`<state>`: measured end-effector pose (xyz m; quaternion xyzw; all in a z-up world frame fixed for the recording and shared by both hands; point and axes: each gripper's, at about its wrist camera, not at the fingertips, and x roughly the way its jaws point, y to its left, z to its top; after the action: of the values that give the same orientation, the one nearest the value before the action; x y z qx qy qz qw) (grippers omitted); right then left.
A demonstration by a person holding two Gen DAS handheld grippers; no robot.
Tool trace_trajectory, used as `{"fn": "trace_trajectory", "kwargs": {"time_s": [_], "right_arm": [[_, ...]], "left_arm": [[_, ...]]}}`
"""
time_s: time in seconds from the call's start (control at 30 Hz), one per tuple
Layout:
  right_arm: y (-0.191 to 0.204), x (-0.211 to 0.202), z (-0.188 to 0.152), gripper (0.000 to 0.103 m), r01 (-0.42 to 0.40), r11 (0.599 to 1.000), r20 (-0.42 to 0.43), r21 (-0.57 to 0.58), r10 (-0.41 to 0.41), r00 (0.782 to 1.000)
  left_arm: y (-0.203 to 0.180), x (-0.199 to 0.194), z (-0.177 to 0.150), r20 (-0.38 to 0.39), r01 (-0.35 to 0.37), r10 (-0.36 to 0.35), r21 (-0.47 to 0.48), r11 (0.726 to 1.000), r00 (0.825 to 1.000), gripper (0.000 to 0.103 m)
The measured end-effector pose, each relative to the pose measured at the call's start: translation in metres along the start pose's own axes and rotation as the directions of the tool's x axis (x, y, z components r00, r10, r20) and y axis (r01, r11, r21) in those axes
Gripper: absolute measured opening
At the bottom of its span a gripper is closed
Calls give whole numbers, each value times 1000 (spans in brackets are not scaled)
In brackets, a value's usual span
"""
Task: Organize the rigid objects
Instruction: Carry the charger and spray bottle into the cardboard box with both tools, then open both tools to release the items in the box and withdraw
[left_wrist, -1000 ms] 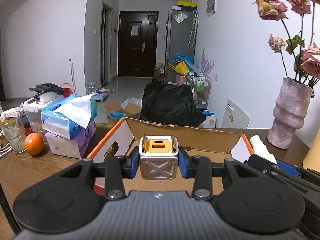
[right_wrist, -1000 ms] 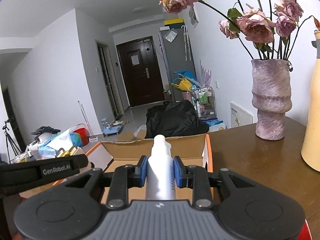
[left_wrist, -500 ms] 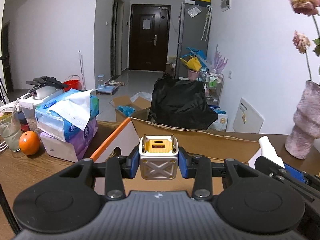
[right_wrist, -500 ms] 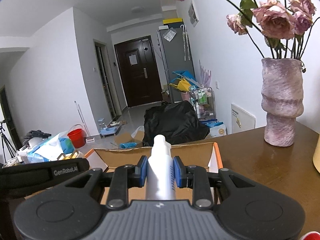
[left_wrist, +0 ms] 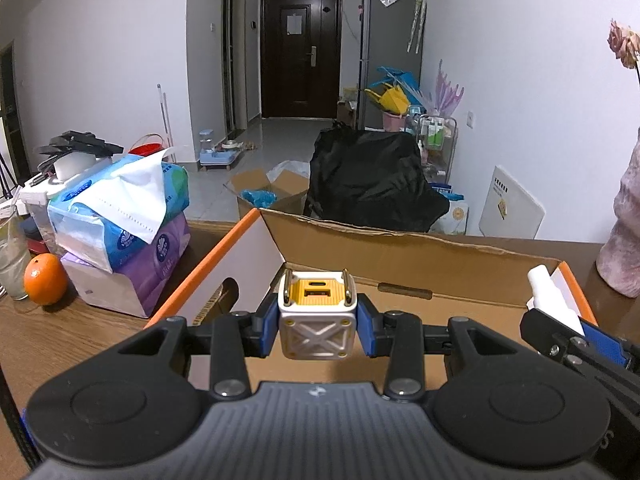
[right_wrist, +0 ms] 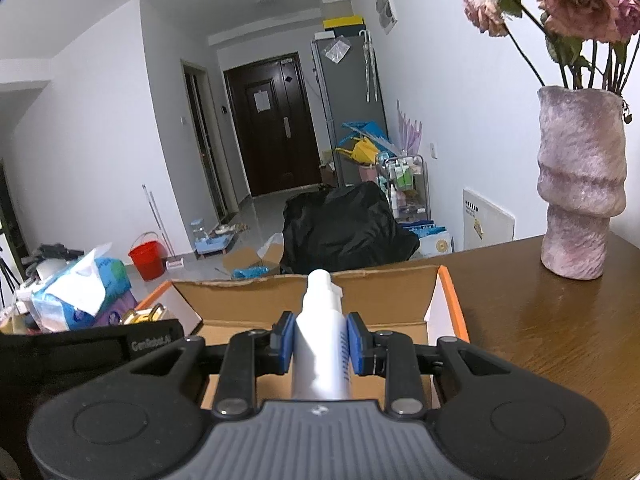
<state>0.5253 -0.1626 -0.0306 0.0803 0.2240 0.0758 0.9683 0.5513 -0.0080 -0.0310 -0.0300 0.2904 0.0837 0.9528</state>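
Observation:
My left gripper (left_wrist: 317,330) is shut on a white cube charger (left_wrist: 317,322) with a yellow top face and two metal prongs. It hangs over the open cardboard box (left_wrist: 404,252) with orange-edged flaps. My right gripper (right_wrist: 319,344) is shut on a white spray bottle (right_wrist: 320,344), nozzle pointing forward, above the same box (right_wrist: 384,288). In the left wrist view the bottle's tip (left_wrist: 550,290) and the right gripper's blue pad show at the right edge. The left gripper's black body (right_wrist: 92,350) shows at the left of the right wrist view.
Stacked tissue packs (left_wrist: 120,216), an orange (left_wrist: 45,285) and a glass (left_wrist: 12,254) stand left of the box on the brown table (right_wrist: 560,336). A pink vase with dried roses (right_wrist: 578,196) stands at the right. Beyond the table edge lie a black bag (left_wrist: 376,184) and a small carton.
Both grippers have moved forward and slightly down over the box, still holding their objects. The box looms larger and the vase has slid towards the right edge.

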Motion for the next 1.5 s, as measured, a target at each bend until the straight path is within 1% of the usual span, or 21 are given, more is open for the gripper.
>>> {"fn": "trace_trajectory", "kwargs": {"time_s": [0.1,0.13,0.2,0.23,0.27,0.3,0.33,0.37,0.4,0.47,0.53,0.77,1.03,1.27,1.5], "right_arm": [[0,2,-1,27,2,1000,-14,-10,-2,1000],[0,3,-1,27,2,1000,-24,-10,-2,1000],[-1,4,-3,27,7,1000,-41,-10,-8,999],[0,4,-3,28,17,1000,-42,-13,-18,999],[-1,4,-3,37,29,999,-47,-16,-30,998],[-1,4,-3,45,37,999,-52,-16,-38,998],[-1,3,-4,62,46,999,-53,-13,-47,997],[-1,3,-5,77,55,998,-50,-11,-56,997],[-1,2,-5,82,63,998,-46,-12,-63,997],[-1,1,-6,96,70,998,-44,-9,-70,997],[-3,0,-5,103,73,997,-44,2,-72,996],[-5,0,-4,103,95,995,-49,13,-94,994],[-7,-9,-2,103,105,994,-31,28,-105,994],[-8,-28,-2,103,97,995,-3,32,-97,995],[-11,-51,-6,103,89,995,27,44,-90,996]], "left_arm": [[2,0,0,-13,7,-7,-1,1000,1000,40],[2,-1,0,-8,3,-3,2,1000,1000,42],[3,-3,1,0,-16,16,3,1000,1000,56],[4,-5,1,5,-27,27,0,1000,1000,71],[5,-6,2,11,-35,35,-4,999,999,84],[5,-8,2,17,-44,45,-7,999,999,87],[6,-9,2,24,-54,54,-7,999,998,89],[6,-11,3,27,-55,56,-7,998,998,97],[6,-12,4,30,-58,59,-11,998,998,103],[7,-14,4,38,-70,71,-15,997,997,103],[7,-15,5,41,-67,68,-13,998,997,103],[7,-19,6,38,-86,86,-19,996,996,103],[19,-28,5,42,-97,100,-49,994,994,103],[25,-44,-1,51,-108,111,-61,992,993,103],[27,-69,-10,72,-96,100,-58,994,992,103]]}}
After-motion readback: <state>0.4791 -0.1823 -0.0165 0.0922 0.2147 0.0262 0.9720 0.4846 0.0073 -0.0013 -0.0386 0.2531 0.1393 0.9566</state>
